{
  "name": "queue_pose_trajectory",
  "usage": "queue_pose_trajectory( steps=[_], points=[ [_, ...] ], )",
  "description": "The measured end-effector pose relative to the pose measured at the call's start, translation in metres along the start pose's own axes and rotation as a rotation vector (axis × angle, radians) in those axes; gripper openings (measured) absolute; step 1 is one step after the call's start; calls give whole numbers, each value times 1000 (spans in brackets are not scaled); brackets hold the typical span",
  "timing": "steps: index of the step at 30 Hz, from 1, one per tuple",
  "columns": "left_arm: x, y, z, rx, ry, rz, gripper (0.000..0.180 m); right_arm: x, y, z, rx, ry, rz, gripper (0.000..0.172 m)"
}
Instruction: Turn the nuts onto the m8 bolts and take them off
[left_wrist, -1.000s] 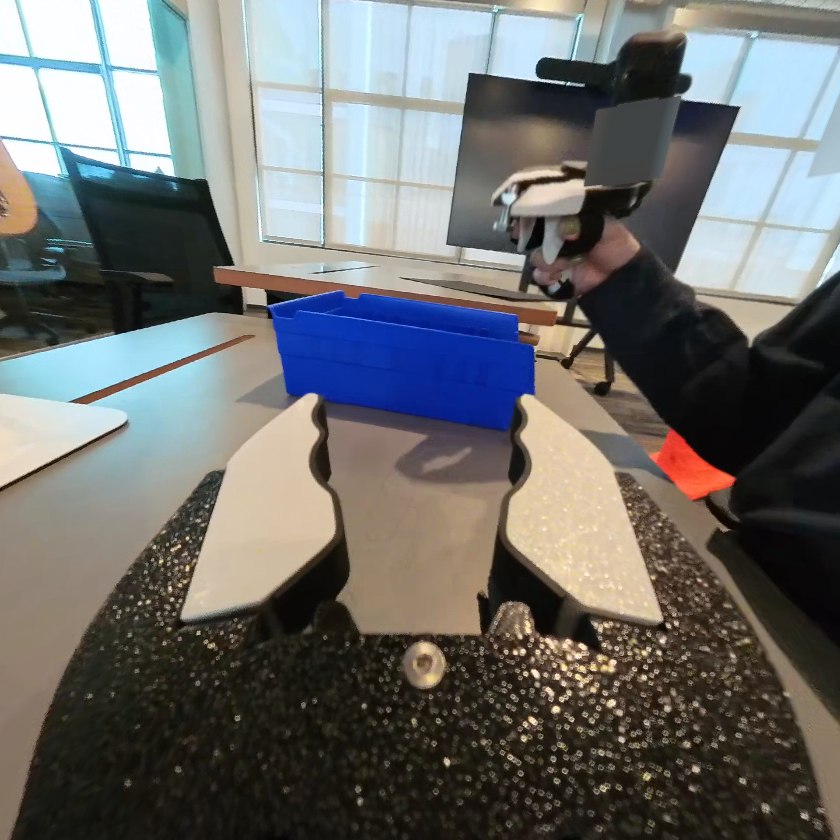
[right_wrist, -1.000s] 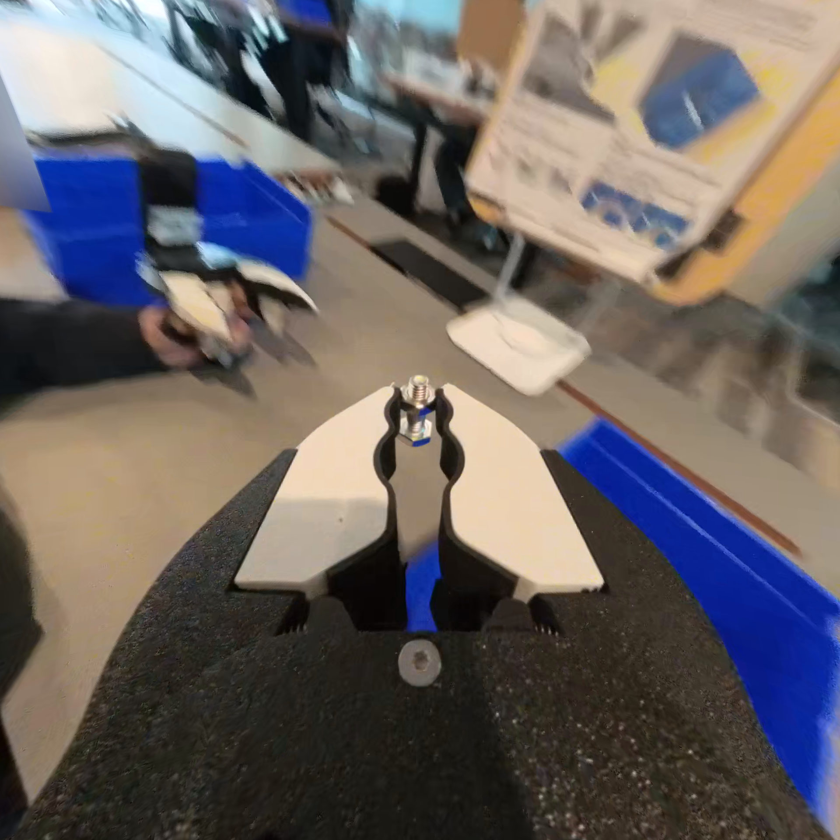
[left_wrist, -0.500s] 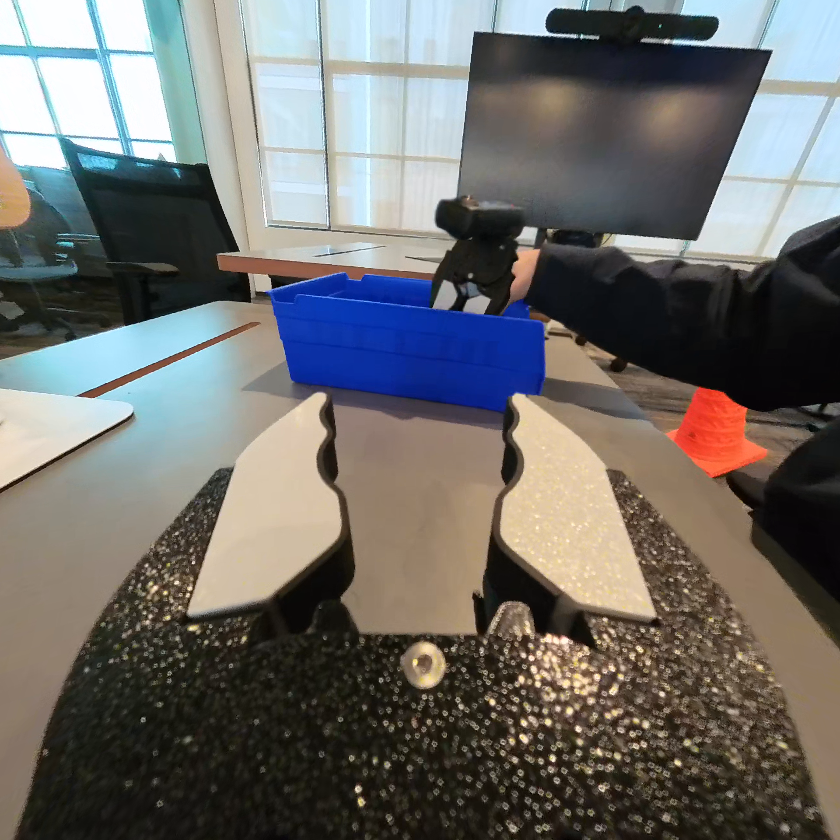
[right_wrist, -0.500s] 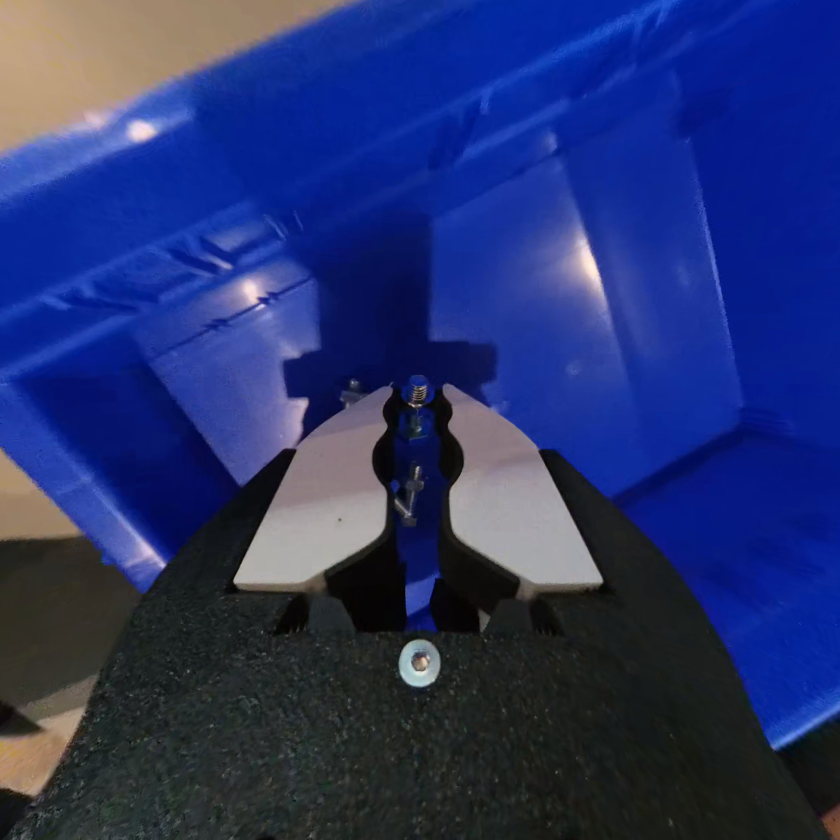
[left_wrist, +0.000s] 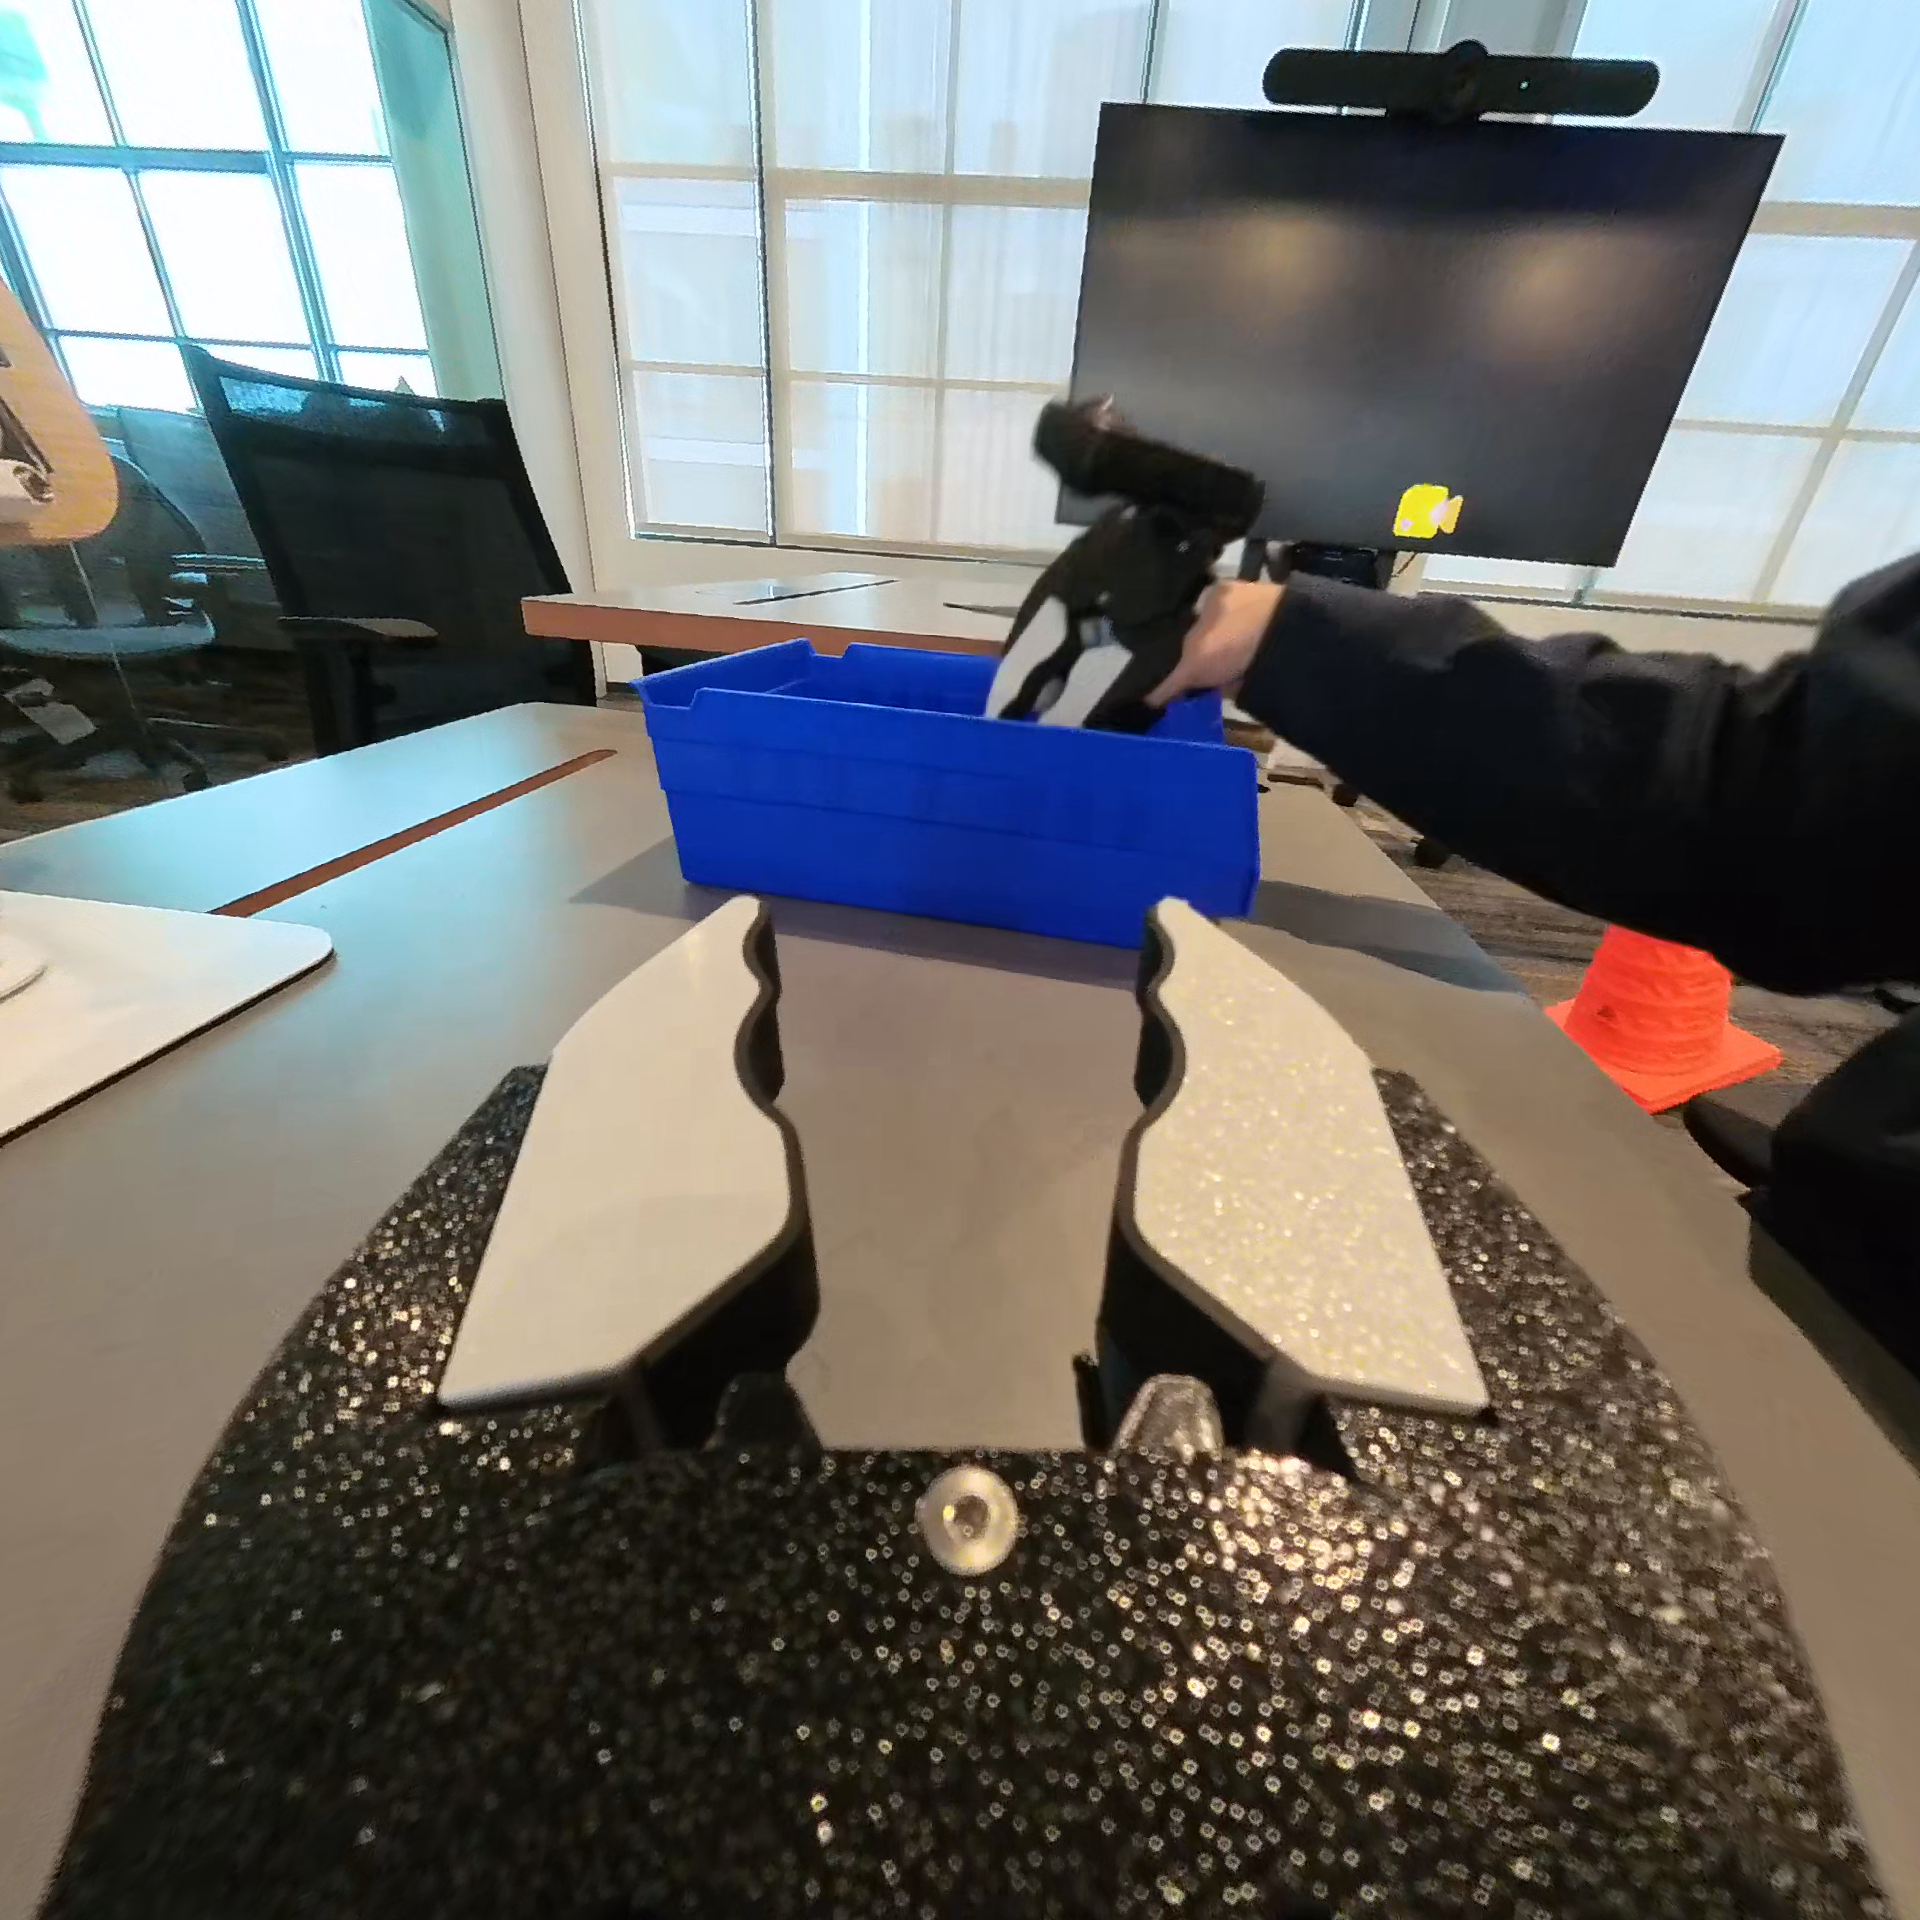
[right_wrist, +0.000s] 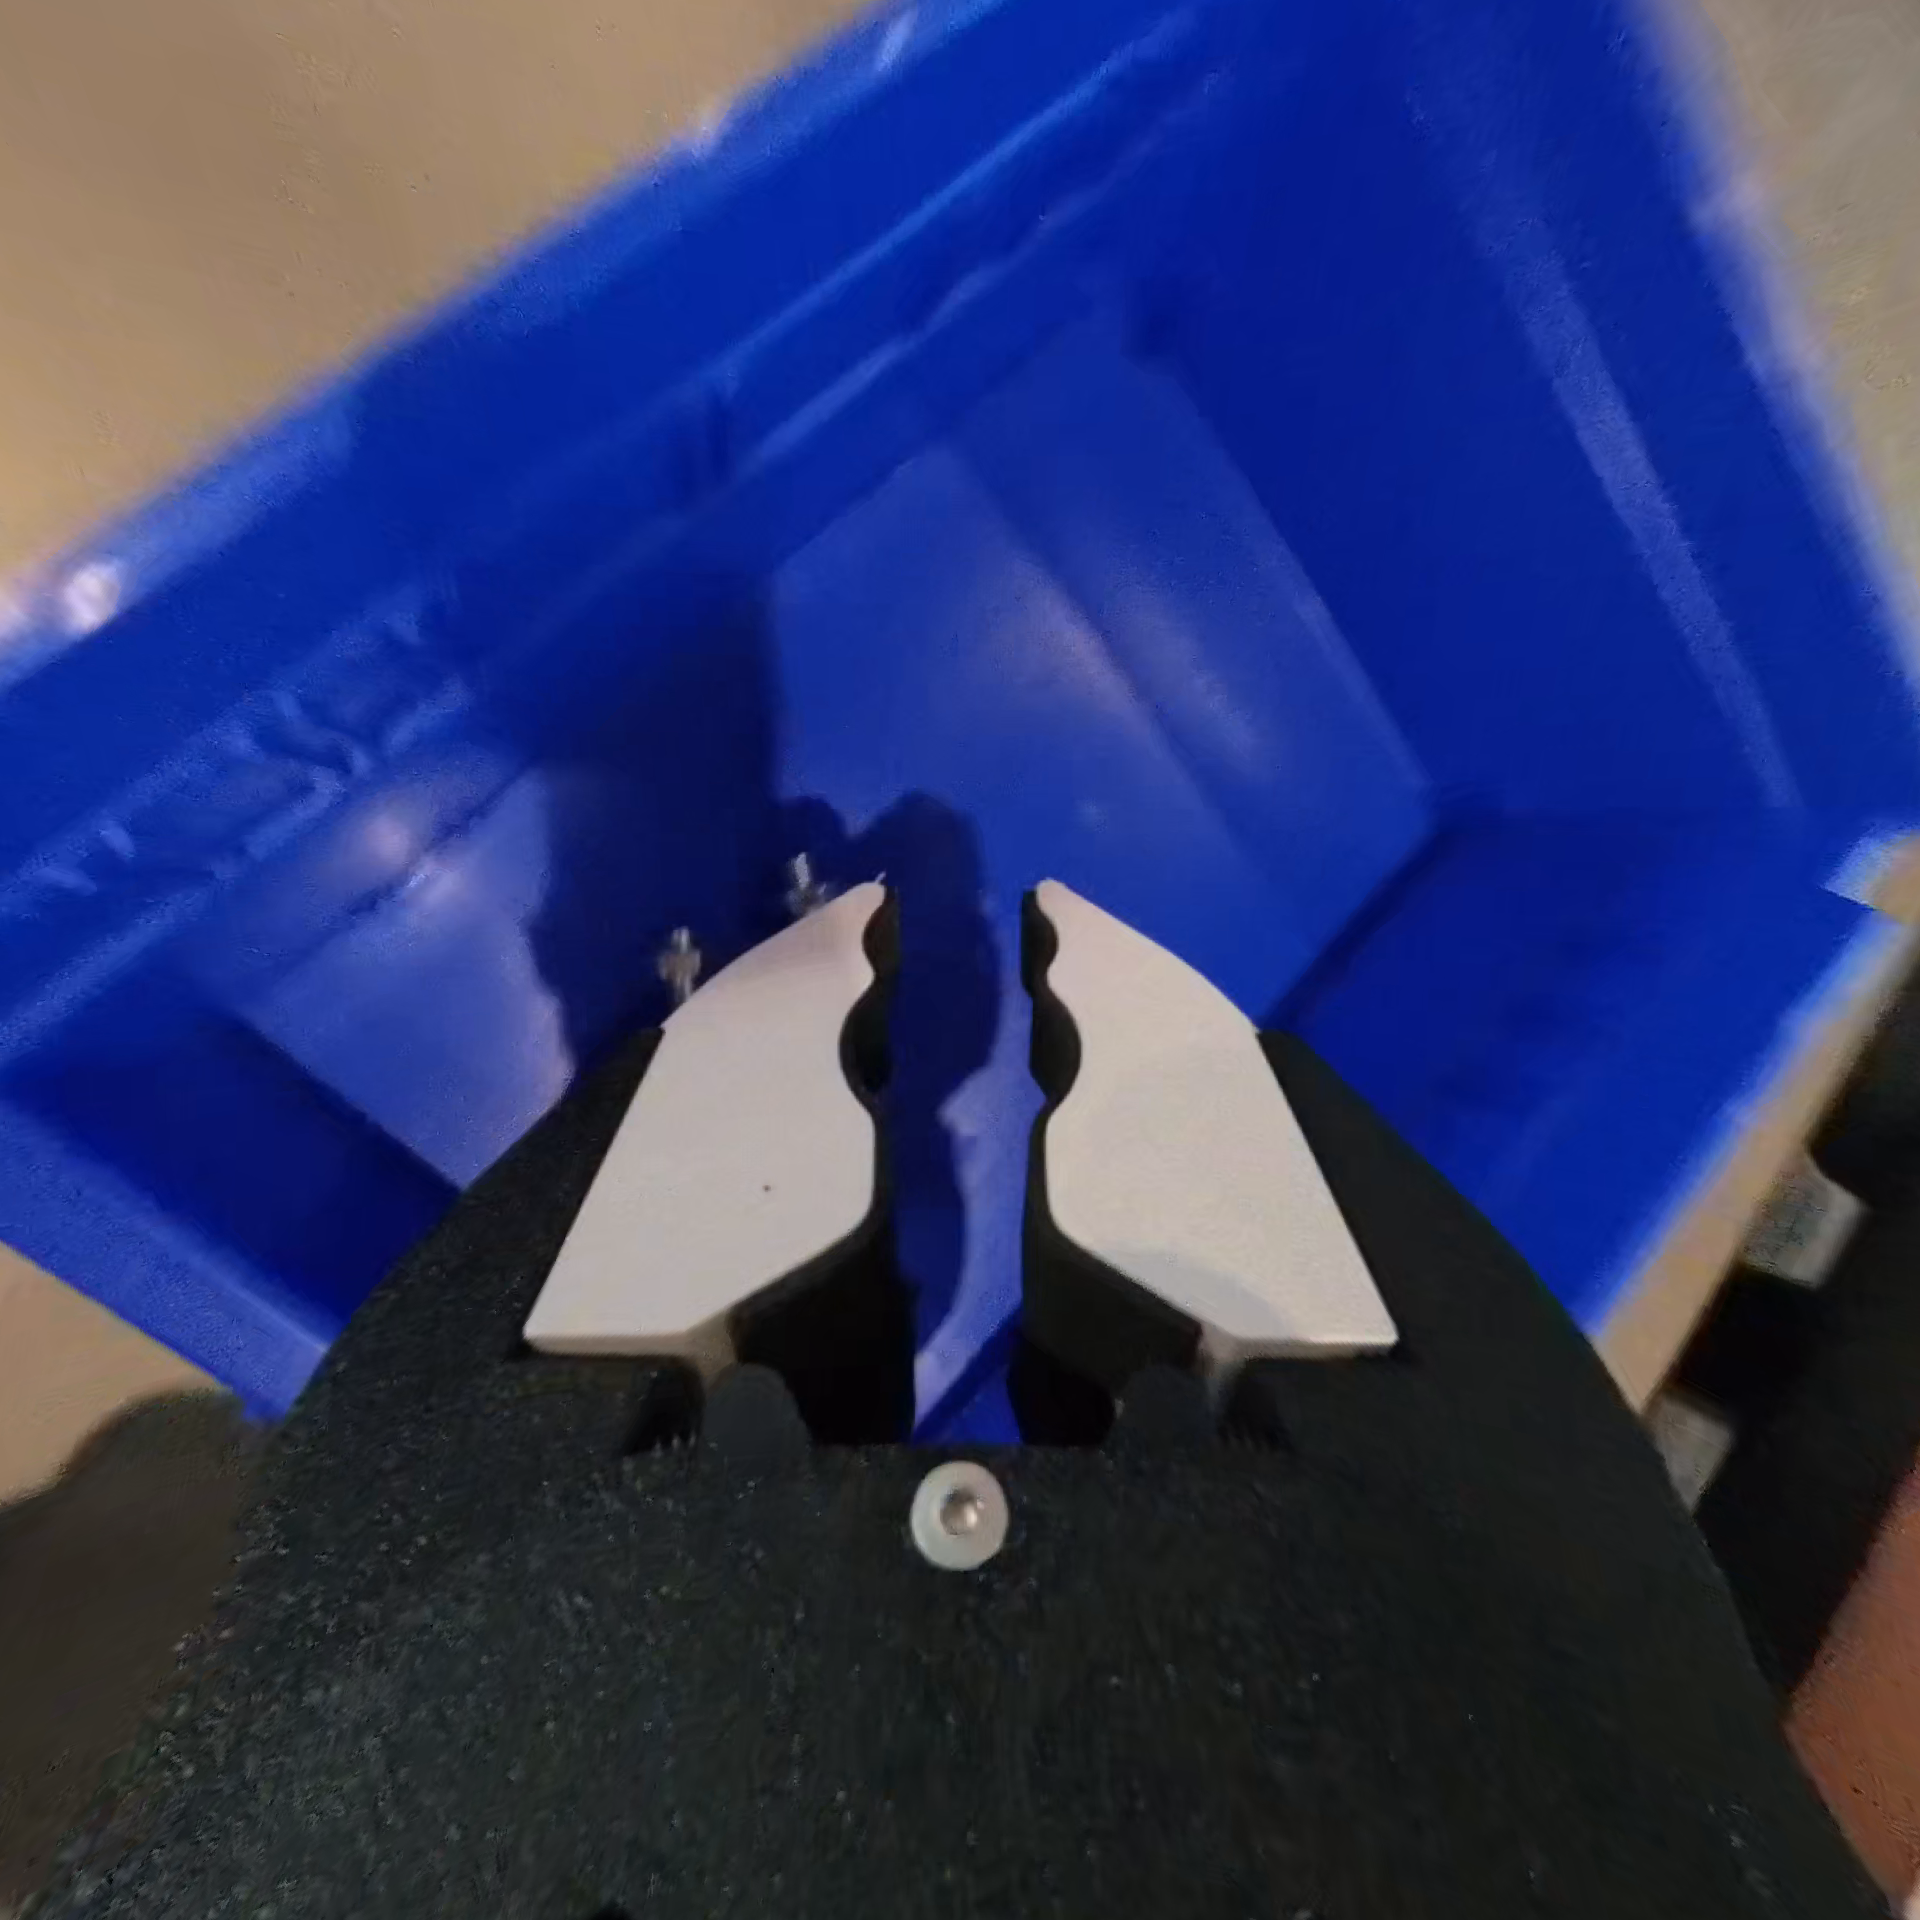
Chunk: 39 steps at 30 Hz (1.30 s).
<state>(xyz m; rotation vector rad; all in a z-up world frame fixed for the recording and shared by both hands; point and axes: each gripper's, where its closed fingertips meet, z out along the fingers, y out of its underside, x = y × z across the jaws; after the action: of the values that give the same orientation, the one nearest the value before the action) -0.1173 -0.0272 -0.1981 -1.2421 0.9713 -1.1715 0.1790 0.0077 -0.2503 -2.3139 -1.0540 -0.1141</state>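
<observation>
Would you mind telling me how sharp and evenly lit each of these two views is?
Left wrist view: mostly sharp, bright window backlight, the moving right tool at the blue bin smeared, speckled glare on the black tool body. Right wrist view: motion-blurred throughout, bin rim streaked, a dark tool shadow on the bin floor, small bolts indistinct.

The grey table (left_wrist: 312, 1091) carries a blue bin (left_wrist: 956, 831) standing on its far central area. A white flat pad (left_wrist: 135, 987) lies at the left edge. A brown inlaid strip (left_wrist: 416, 831) runs across the tabletop left of the bin.
</observation>
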Motion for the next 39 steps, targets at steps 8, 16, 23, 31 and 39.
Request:
queue_pose_trajectory(
  steps=[8,16,23,31,39],
  points=[
    [-28,-6,-12,9,-257,43,18,-30,-93,-111,762,288,484,21],
    [-27,2,-7,-62,-311,142,0,-120,-172,-55,1039,241,359,26],
    [-34,-7,-11,-115,-441,310,5,-151,-189,-39,1132,200,255,32],
    [-8,-31,-30,-259,-447,258,0,-161,-187,-47,1173,129,265,30],
    [35,-79,-161,-211,-764,142,0,-171,-191,-60,1210,72,236,30]
  ],
)
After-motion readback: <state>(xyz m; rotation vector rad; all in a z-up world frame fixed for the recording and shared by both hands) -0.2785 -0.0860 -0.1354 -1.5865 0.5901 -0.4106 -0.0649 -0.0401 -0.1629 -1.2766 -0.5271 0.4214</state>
